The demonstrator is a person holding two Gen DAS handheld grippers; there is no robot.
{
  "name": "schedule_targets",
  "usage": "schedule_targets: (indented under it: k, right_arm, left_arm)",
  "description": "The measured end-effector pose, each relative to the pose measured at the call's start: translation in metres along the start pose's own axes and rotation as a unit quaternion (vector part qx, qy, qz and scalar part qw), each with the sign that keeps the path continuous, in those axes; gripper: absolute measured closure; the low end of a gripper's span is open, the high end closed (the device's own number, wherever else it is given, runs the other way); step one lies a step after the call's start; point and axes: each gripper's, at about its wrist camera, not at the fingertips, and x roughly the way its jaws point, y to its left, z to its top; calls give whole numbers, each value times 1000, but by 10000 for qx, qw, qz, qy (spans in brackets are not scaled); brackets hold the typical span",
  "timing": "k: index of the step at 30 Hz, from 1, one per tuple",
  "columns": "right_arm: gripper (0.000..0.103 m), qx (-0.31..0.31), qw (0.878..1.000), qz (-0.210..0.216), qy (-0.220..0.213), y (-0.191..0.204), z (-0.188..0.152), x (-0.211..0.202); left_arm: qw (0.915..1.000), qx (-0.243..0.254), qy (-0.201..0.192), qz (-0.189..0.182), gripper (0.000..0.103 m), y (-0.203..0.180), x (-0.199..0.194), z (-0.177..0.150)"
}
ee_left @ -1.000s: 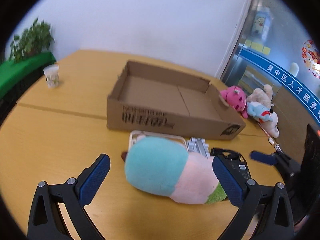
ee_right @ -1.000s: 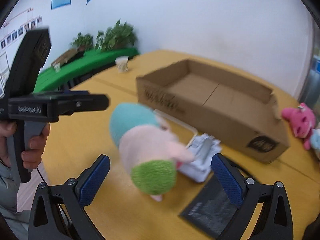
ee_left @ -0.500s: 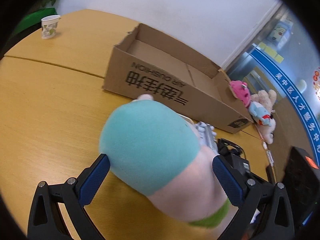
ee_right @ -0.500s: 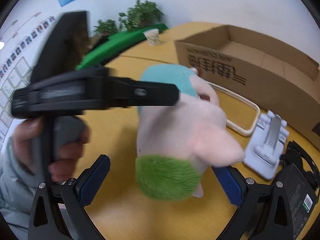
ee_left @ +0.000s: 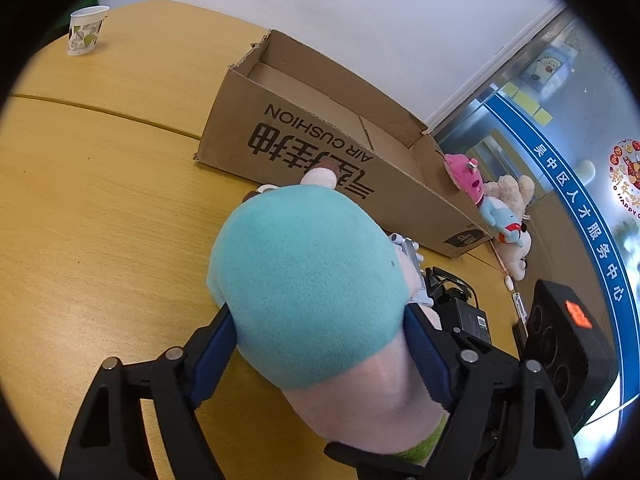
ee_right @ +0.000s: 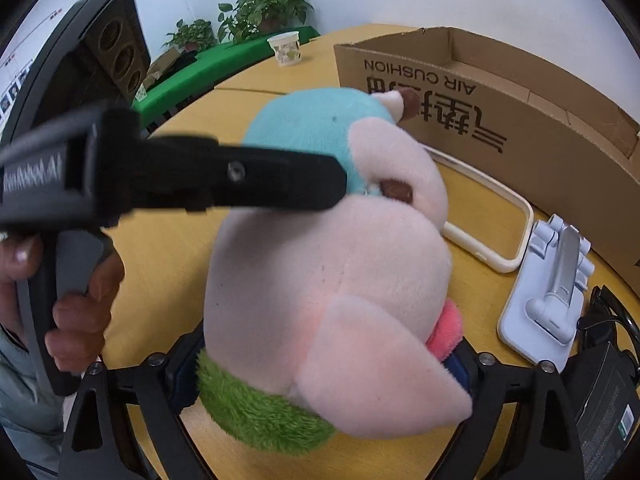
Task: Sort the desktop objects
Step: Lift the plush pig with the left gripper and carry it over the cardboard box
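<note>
Left wrist view: we find our left gripper (ee_left: 320, 356) clamped on the teal end of the plush toy (ee_left: 308, 300), its blue pads (ee_left: 212, 354) pressed into both flanks, with the toy over the wooden table (ee_left: 100, 208) just in front of the open cardboard box (ee_left: 320, 148), a paper cup (ee_left: 84, 32) well apart at the far edge. Right wrist view: we find our right gripper (ee_right: 320, 376) closed on the same toy's green and pink end, the phone stand (ee_right: 548, 284) and white frame (ee_right: 492, 224) lying beside it near the box.
</note>
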Motion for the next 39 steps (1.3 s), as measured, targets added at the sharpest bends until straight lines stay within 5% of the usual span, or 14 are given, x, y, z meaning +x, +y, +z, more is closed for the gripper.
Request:
schedule_targets:
  k: [7,14,27,34,39]
  right_arm:
    - [12,-39,9989,-53,-467,7,6,-46]
    - [12,-161,9903,-332,-1342,1,72,-100]
    - [12,-131,9609,-696,-2677,-41,211,-201]
    - [12,274,9611,-545,-2695,-93,277,-173]
    - [12,782,9694,-421,-2291,-151,312,-87]
  left_arm:
    - [9993,31,-267,-276,31,-18,-19,17]
    - [9925,775,-828,-447,31,-71,-51,80]
    - [9572,2198,-1783,-606,31,-156,-88,252]
    - [9599,2207,-1657,-490,31,-133,-50,325]
    - [9725,2032,-1081,-368,31,-95,24,366]
